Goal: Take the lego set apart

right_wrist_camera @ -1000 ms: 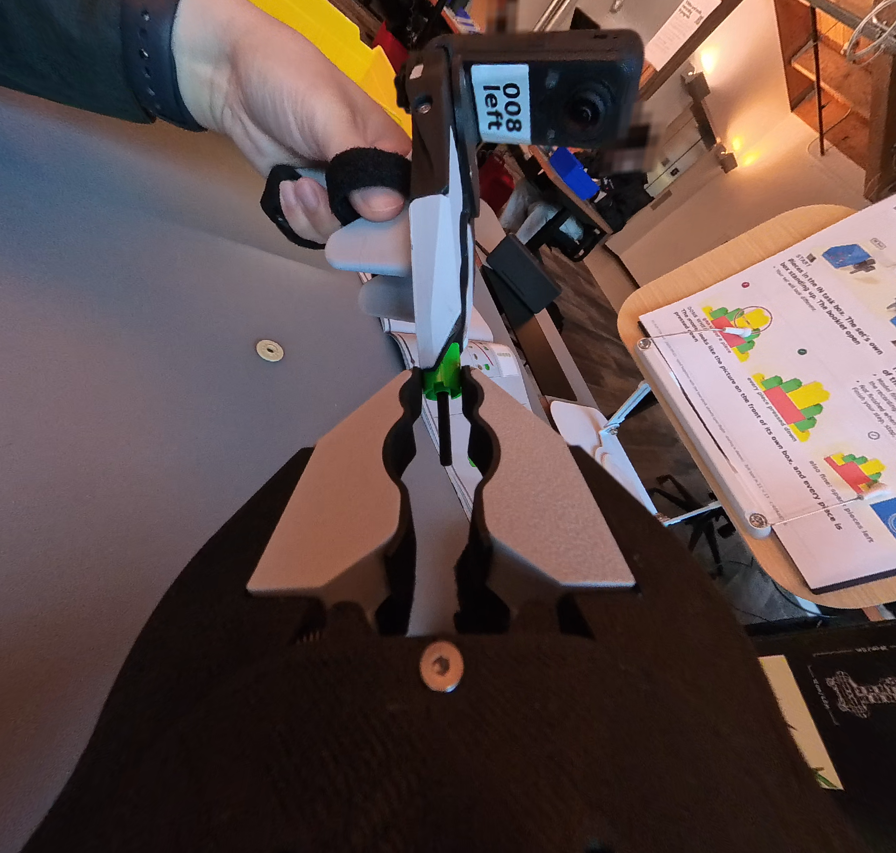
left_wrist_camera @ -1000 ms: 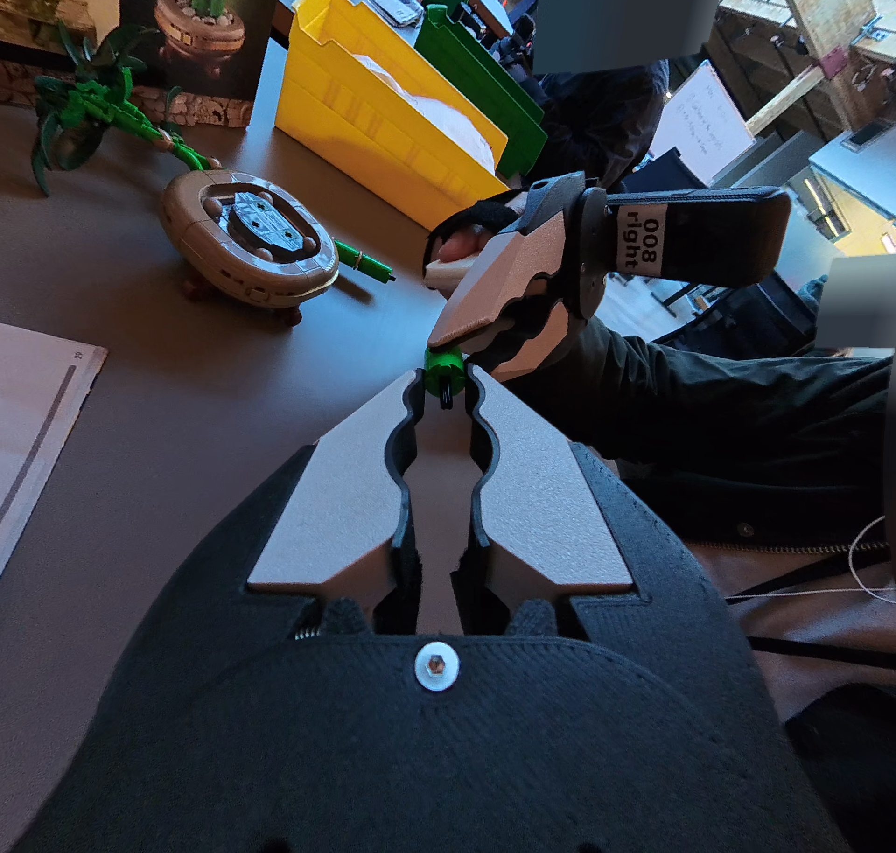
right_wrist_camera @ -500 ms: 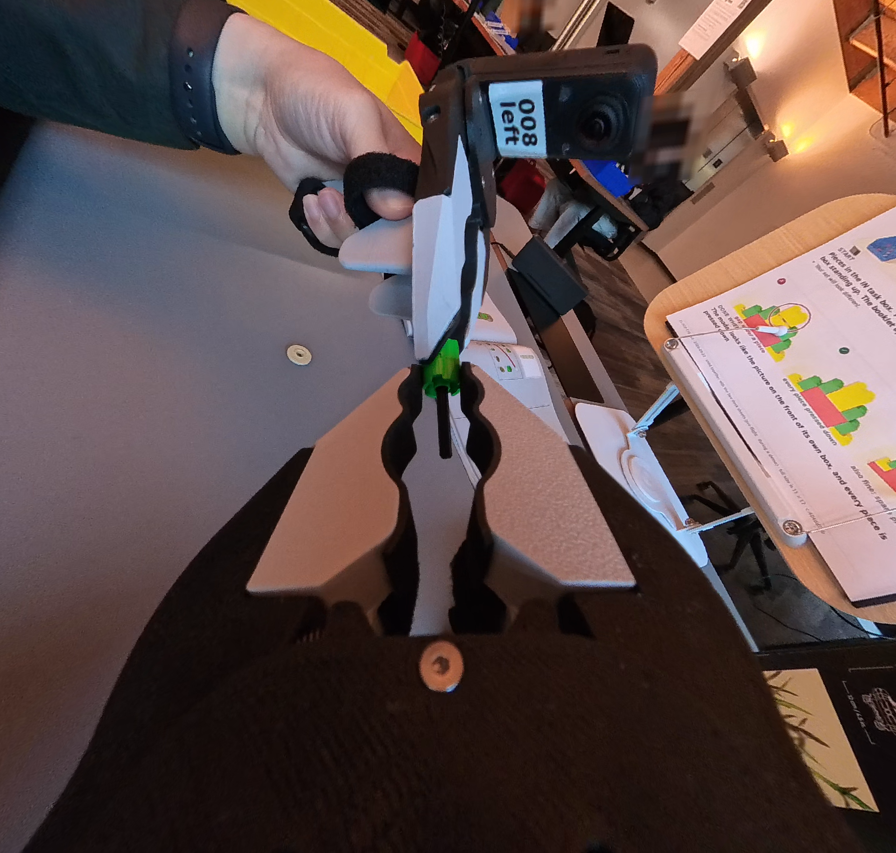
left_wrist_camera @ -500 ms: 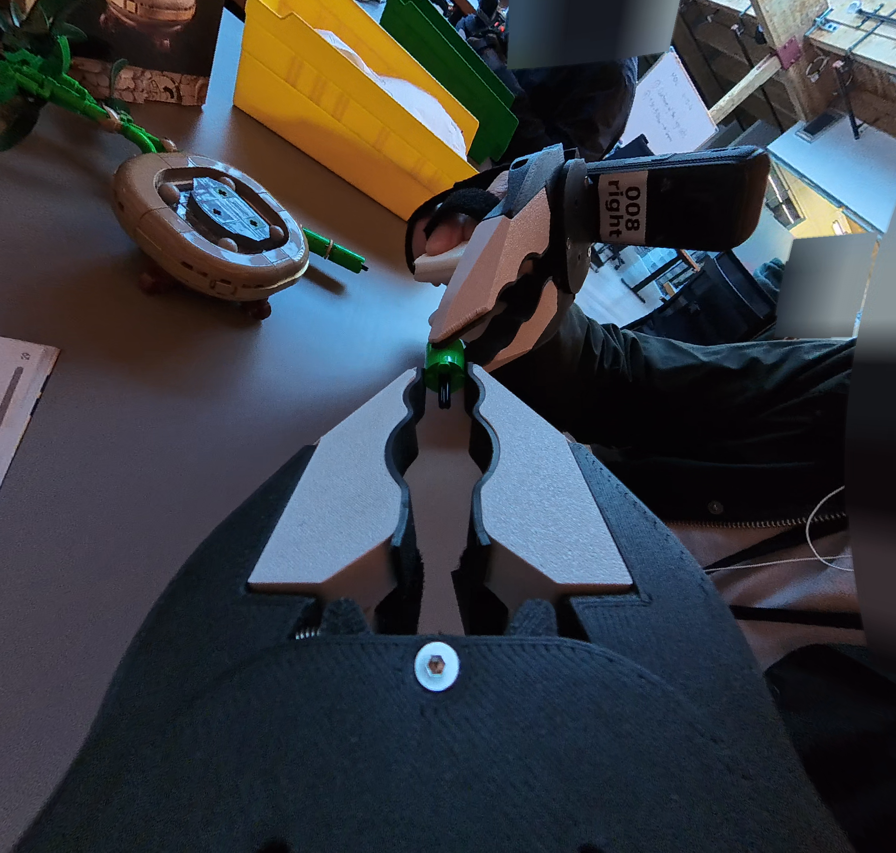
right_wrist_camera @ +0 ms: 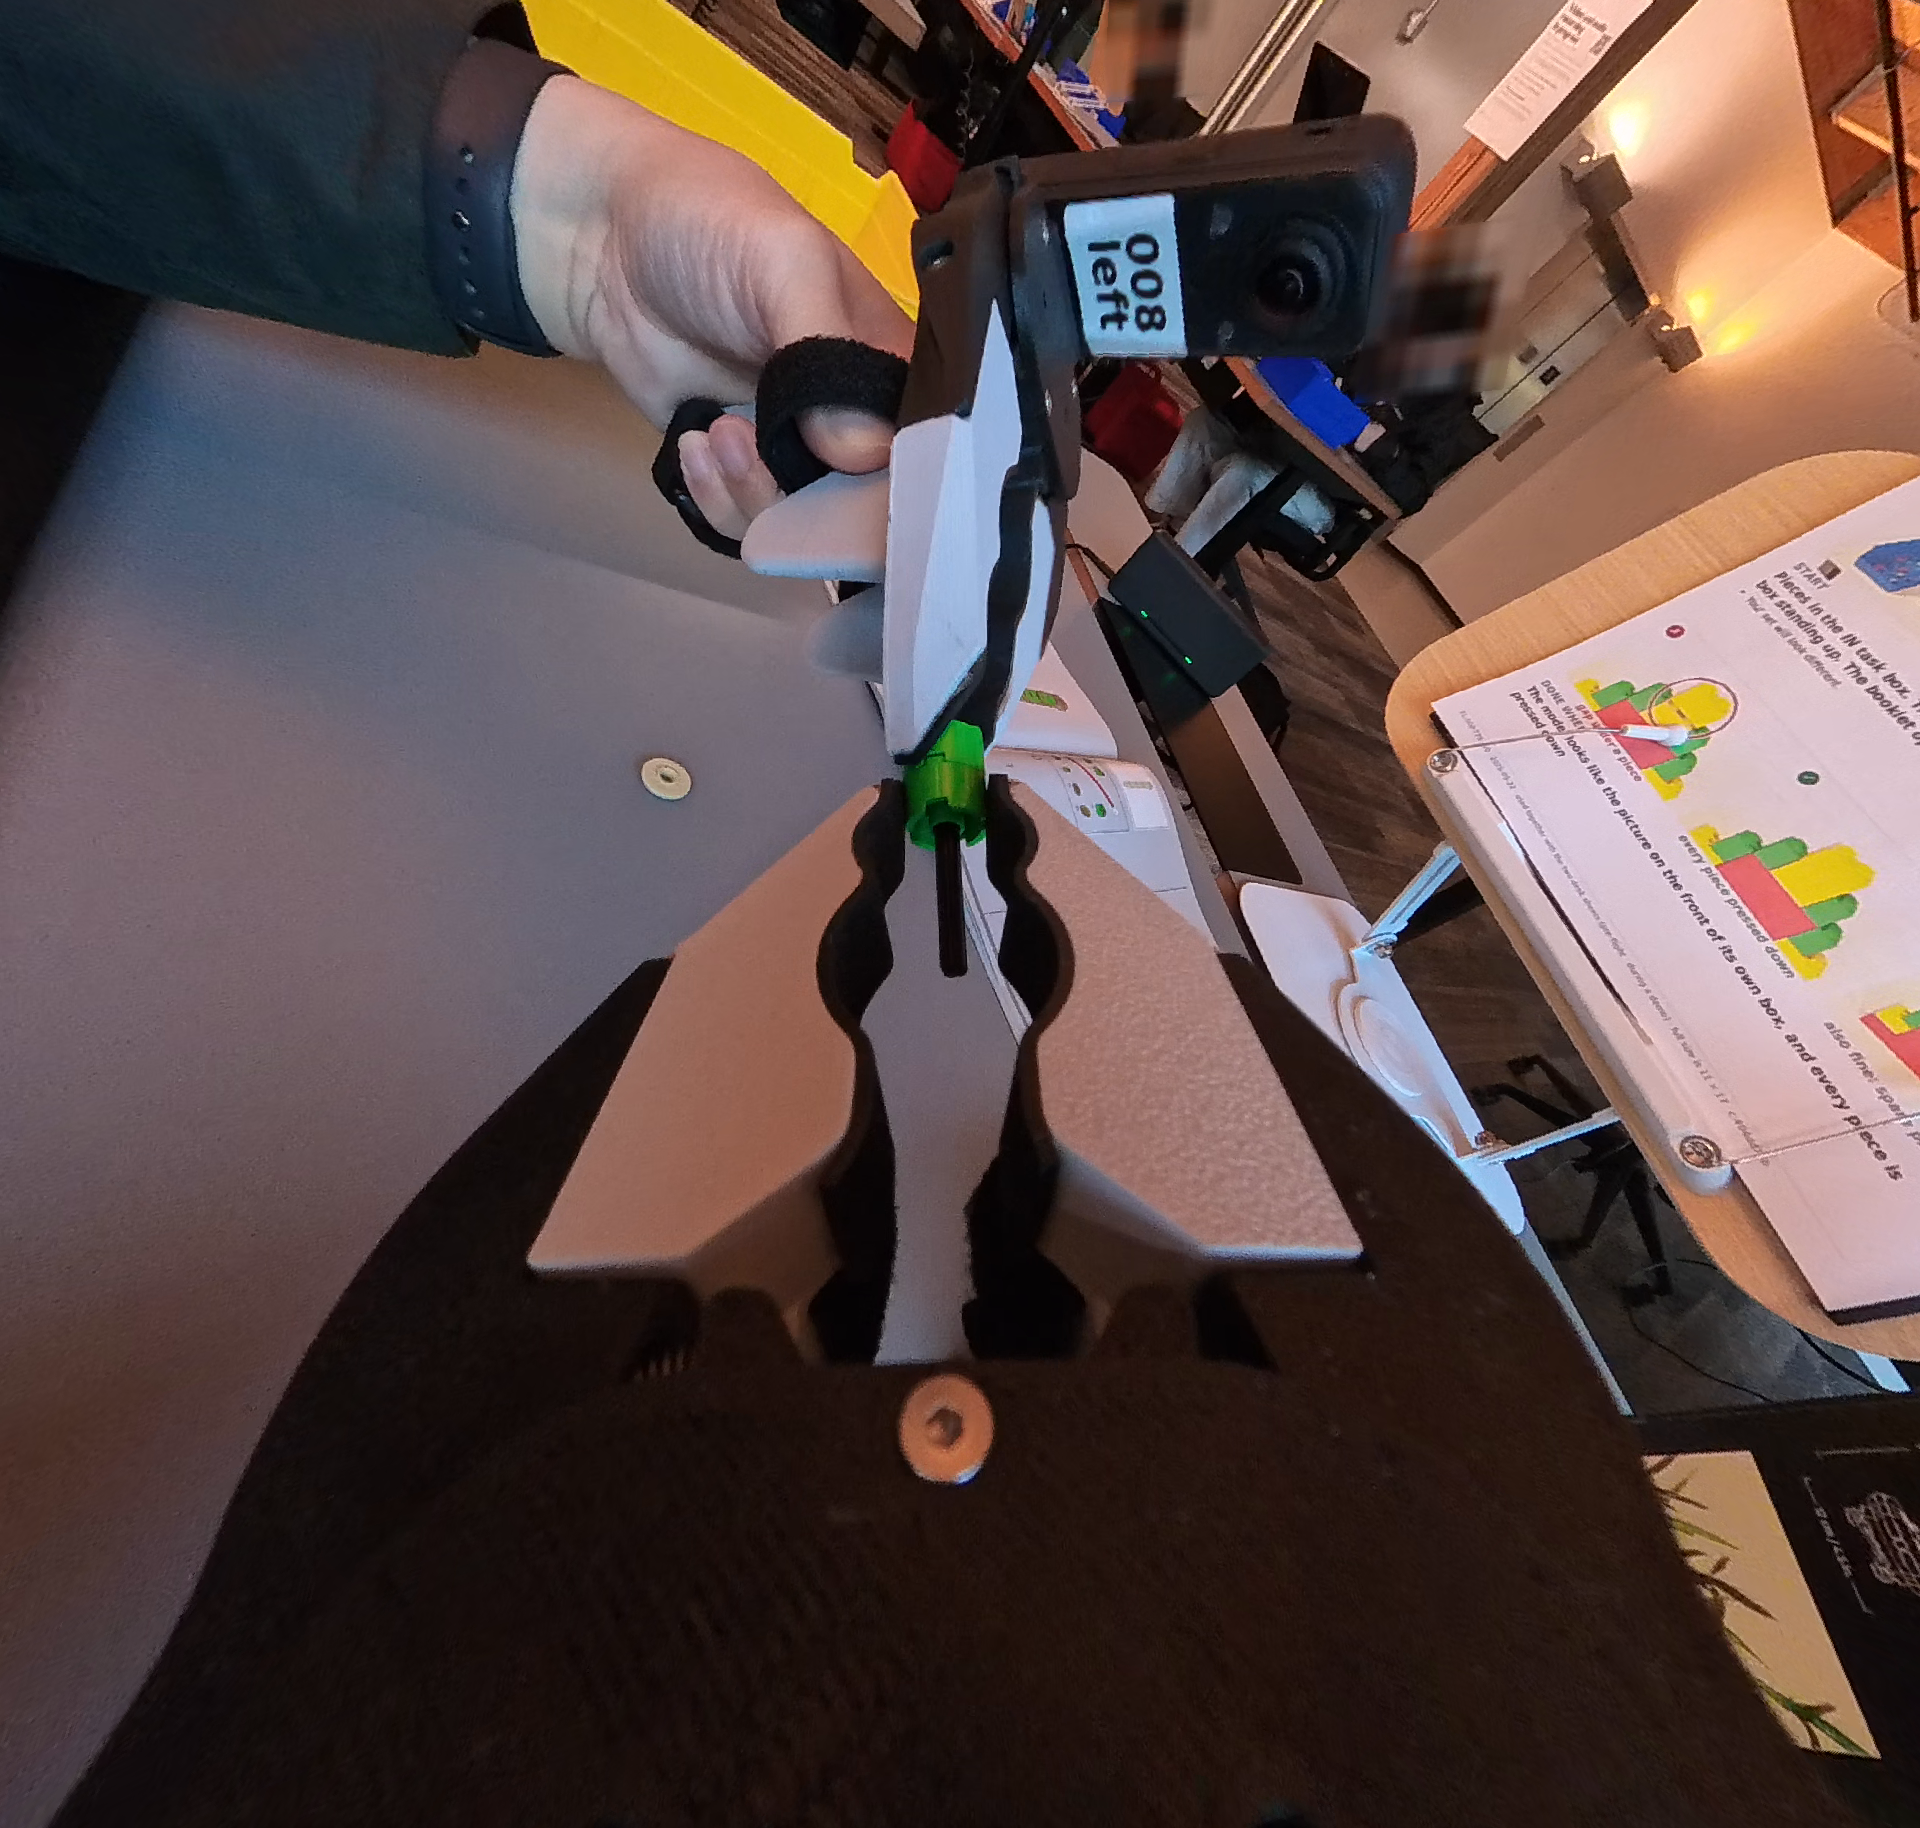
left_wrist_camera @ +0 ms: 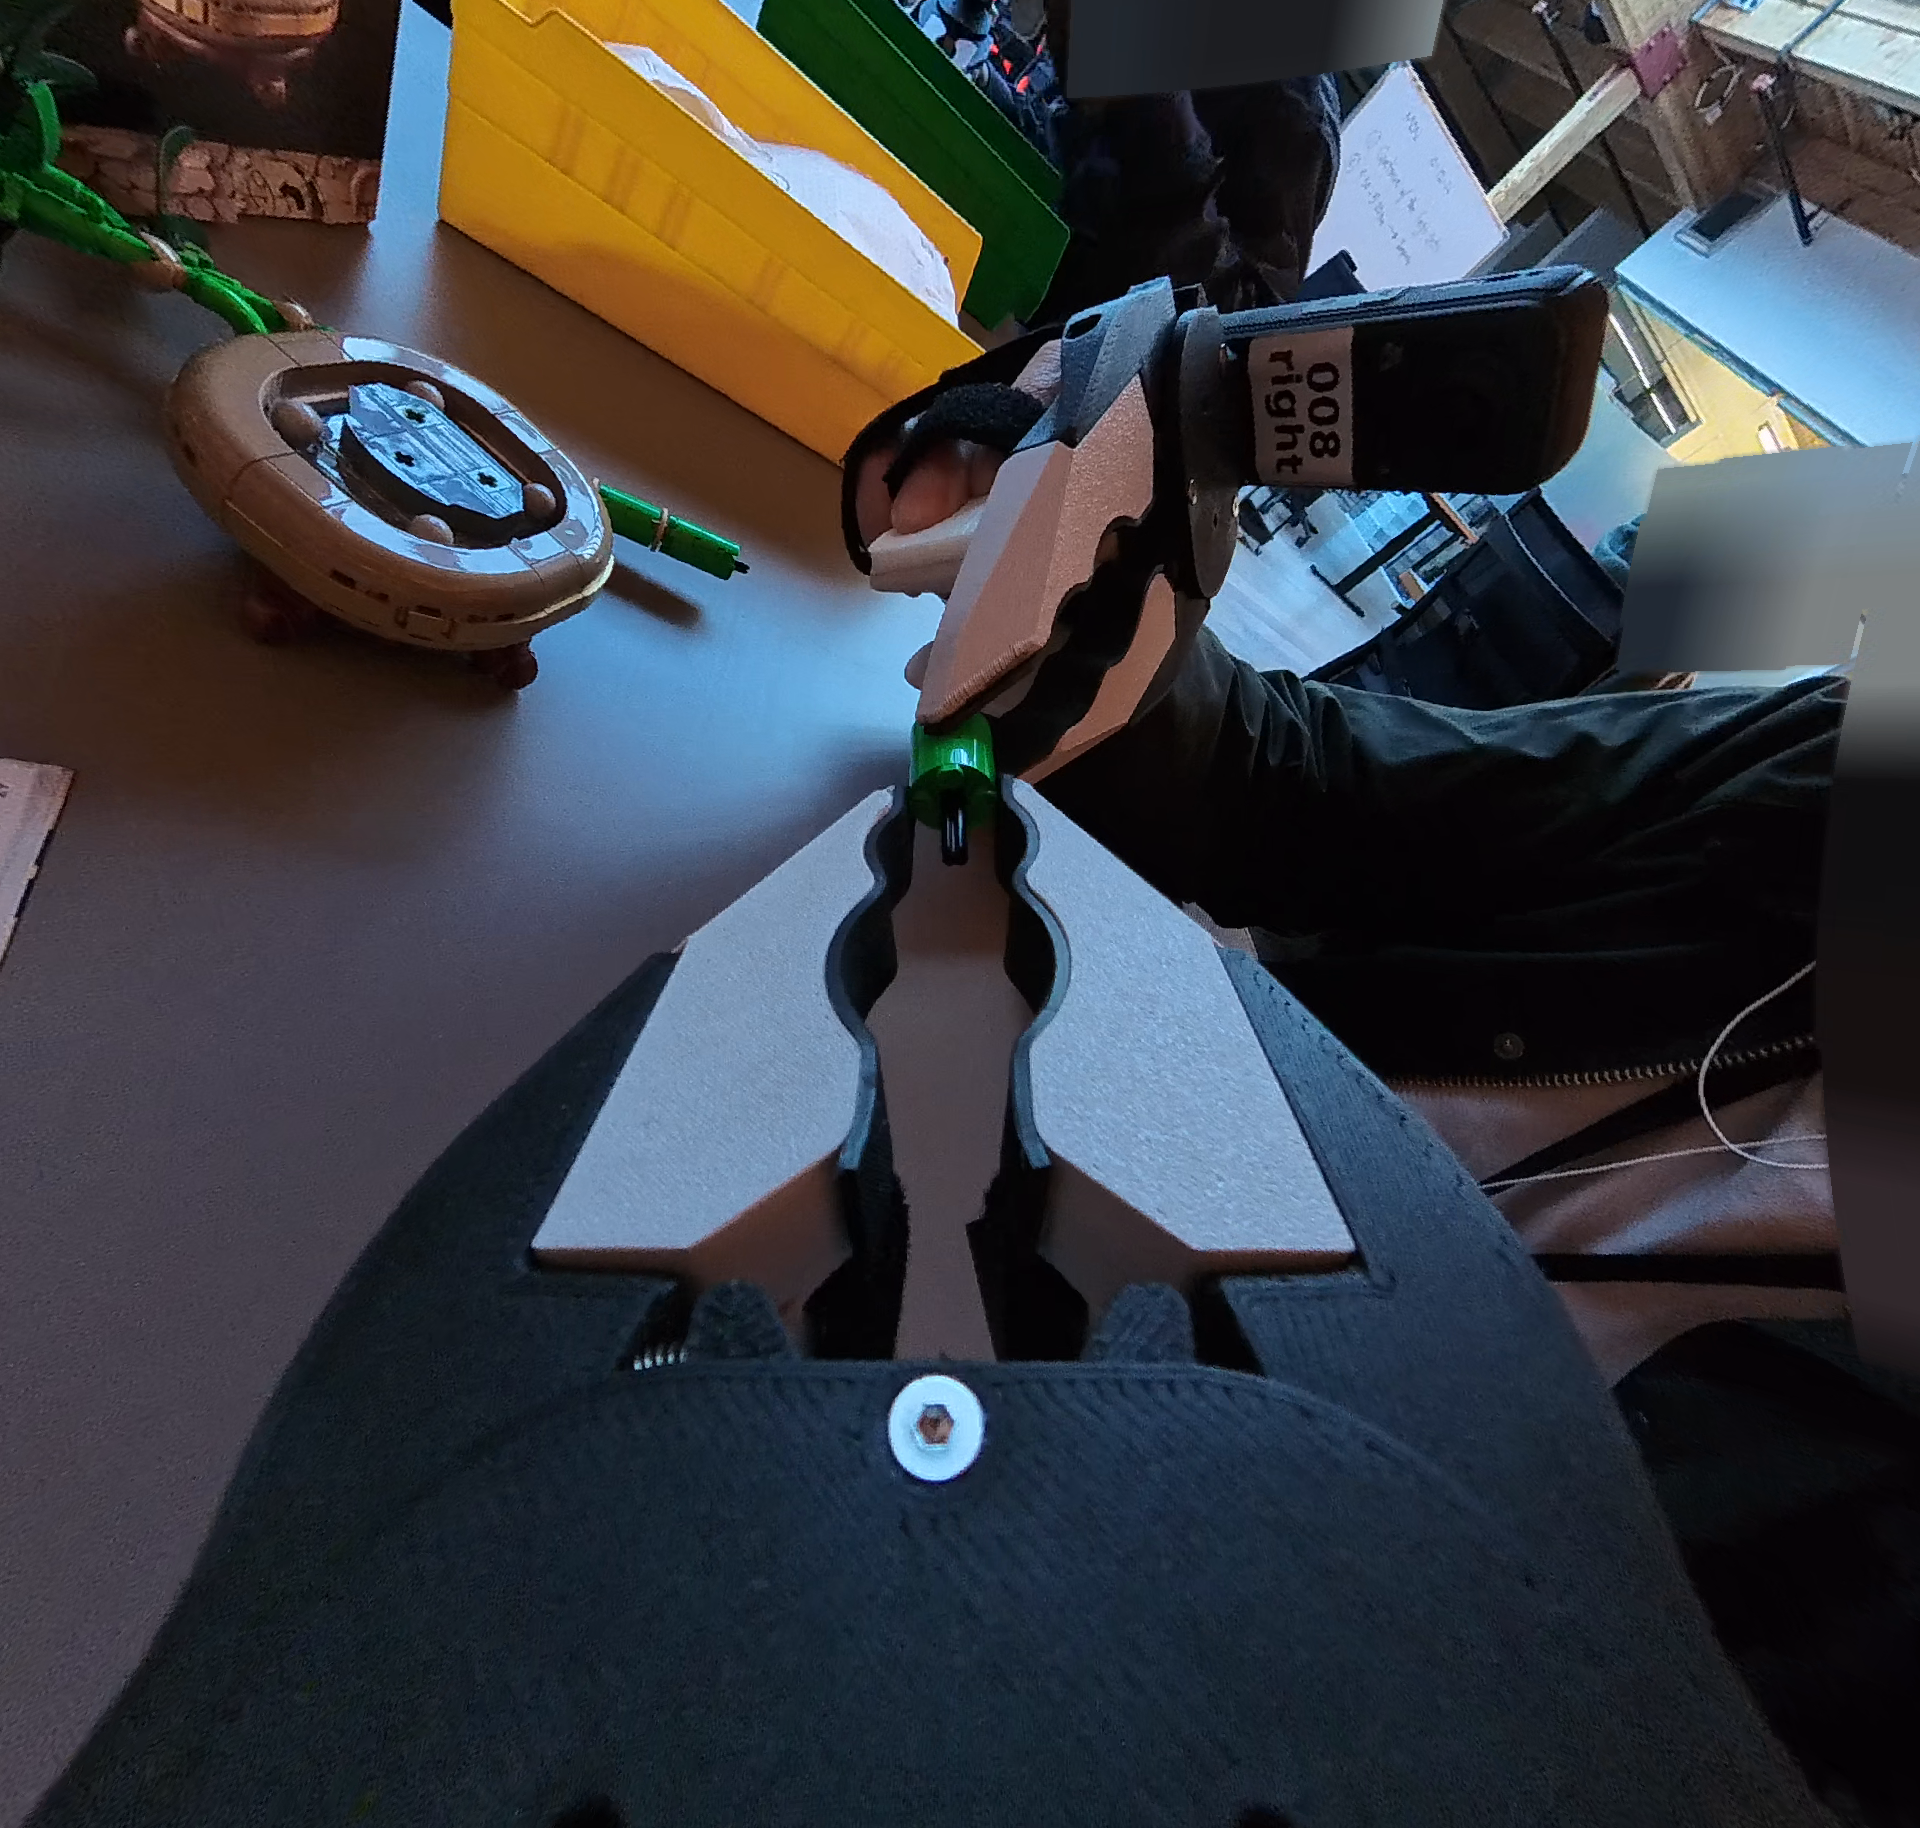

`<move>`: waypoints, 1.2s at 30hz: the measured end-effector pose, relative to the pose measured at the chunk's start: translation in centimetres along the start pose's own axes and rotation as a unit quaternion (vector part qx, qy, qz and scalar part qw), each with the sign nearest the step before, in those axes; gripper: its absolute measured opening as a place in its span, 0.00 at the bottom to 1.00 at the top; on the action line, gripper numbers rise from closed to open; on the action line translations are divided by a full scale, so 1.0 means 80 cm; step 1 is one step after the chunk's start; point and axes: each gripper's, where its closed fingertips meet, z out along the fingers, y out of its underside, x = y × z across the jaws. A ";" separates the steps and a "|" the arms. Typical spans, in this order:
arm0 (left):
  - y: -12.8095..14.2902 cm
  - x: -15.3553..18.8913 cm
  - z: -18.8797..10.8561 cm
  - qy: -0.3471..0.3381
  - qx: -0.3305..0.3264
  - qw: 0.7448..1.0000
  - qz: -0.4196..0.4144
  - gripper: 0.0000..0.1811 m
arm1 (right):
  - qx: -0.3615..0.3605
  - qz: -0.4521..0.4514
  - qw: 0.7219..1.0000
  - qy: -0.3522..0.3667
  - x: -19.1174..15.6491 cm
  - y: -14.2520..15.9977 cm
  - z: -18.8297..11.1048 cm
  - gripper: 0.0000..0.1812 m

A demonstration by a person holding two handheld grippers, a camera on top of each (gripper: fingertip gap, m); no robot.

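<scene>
A small green round lego piece [left_wrist_camera: 951, 760] with a thin black axle [right_wrist_camera: 950, 911] through it sits in the air above the tabletop [left_wrist_camera: 312, 895], pinched from both ends. The left gripper [left_wrist_camera: 951, 807] has its fingers nearly closed, their tips clamped on one side of the green piece, with a short black stub of the axle poking back between them. The right gripper [right_wrist_camera: 940, 812] meets it tip to tip; its fingers are likewise drawn almost together on the green piece, and a longer length of the axle runs back into the gap between them. In the left wrist view the right gripper comes down from above at a slant, held by a hand [left_wrist_camera: 935, 490] with a black strap over the fingers and a dark sleeve [left_wrist_camera: 1455, 822] behind it. In the right wrist view the left gripper hangs down from a hand [right_wrist_camera: 686, 272] with a dark band at the wrist.

Farther off on the tabletop lies the tan oval lego base [left_wrist_camera: 384, 500] with a dark insert, resting on small brown feet. Just beside it lies a loose green stalk segment [left_wrist_camera: 670, 529], and behind it a leafy green stem [left_wrist_camera: 94, 220] lies flat. A yellow bin [left_wrist_camera: 665, 189] stands beyond, with a green bin [left_wrist_camera: 914, 126] behind it and the set's box [left_wrist_camera: 208, 64] to the left. To the right of the tabletop's edge, an instruction sheet [right_wrist_camera: 1714, 843] lies on a pale wooden board [right_wrist_camera: 1455, 635].
</scene>
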 end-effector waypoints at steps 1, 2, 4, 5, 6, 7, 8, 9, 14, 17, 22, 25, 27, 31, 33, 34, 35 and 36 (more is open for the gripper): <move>0.000 0.001 0.000 0.000 -0.001 1.000 0.002 0.08 | 0.000 -0.001 1.000 0.001 0.000 -0.001 0.000 0.08; -0.001 0.002 0.000 0.002 -0.001 1.000 0.003 0.08 | 0.003 0.001 1.000 0.000 0.000 -0.002 -0.001 0.08; -0.004 0.006 -0.001 0.010 0.007 1.000 0.006 0.08 | 0.017 0.013 1.000 0.002 0.001 -0.008 -0.002 0.08; -0.009 0.009 0.000 0.016 0.021 1.000 0.003 0.08 | 0.021 0.010 1.000 0.004 0.001 -0.010 -0.003 0.08; -0.015 0.011 0.000 0.021 0.040 0.999 -0.002 0.09 | 0.026 0.009 1.000 -0.005 -0.004 -0.013 -0.001 0.08; -0.018 0.011 0.001 0.023 0.049 0.999 -0.004 0.06 | 0.023 0.007 1.000 -0.003 -0.005 -0.013 0.001 0.08; -0.015 0.007 0.001 0.015 0.042 0.999 -0.003 0.05 | 0.016 0.001 1.000 -0.006 -0.006 -0.009 0.002 0.08; -0.012 0.004 0.001 0.005 0.034 0.999 0.002 0.05 | 0.014 0.007 1.000 -0.012 -0.008 -0.006 0.003 0.08; -0.006 0.006 -0.001 0.009 0.015 1.000 -0.008 0.15 | 0.012 0.008 1.000 0.002 -0.001 -0.003 0.001 0.08; -0.008 0.004 0.000 0.006 0.022 1.000 -0.006 0.11 | 0.022 0.009 1.000 0.006 0.002 -0.008 -0.003 0.08; -0.002 0.002 0.007 0.005 0.008 1.000 0.003 0.08 | 0.010 -0.004 1.000 -0.001 -0.003 -0.003 0.001 0.08; -0.001 -0.002 0.006 -0.008 0.000 1.000 0.016 0.08 | 0.007 0.005 1.000 -0.006 -0.003 0.000 0.003 0.08; 0.000 -0.003 0.007 -0.013 0.003 1.000 0.020 0.08 | 0.004 0.009 1.000 -0.010 -0.003 0.003 0.002 0.08; 0.004 -0.004 0.009 0.005 0.000 1.000 -0.003 0.08 | 0.002 0.020 1.000 -0.024 -0.006 0.006 0.000 0.08; 0.005 -0.003 0.009 0.007 -0.003 1.000 -0.003 0.08 | 0.001 0.022 0.999 -0.029 -0.007 0.006 -0.001 0.09; 0.005 -0.003 0.010 0.007 -0.005 1.000 0.001 0.08 | 0.002 0.023 0.999 -0.032 -0.007 0.006 -0.002 0.08; 0.006 -0.002 0.010 0.006 -0.005 1.000 0.004 0.08 | 0.003 0.024 0.999 -0.033 -0.008 0.006 -0.002 0.08; 0.006 -0.002 0.010 0.007 -0.008 1.000 0.004 0.08 | 0.002 0.025 0.999 -0.035 -0.008 0.006 -0.003 0.09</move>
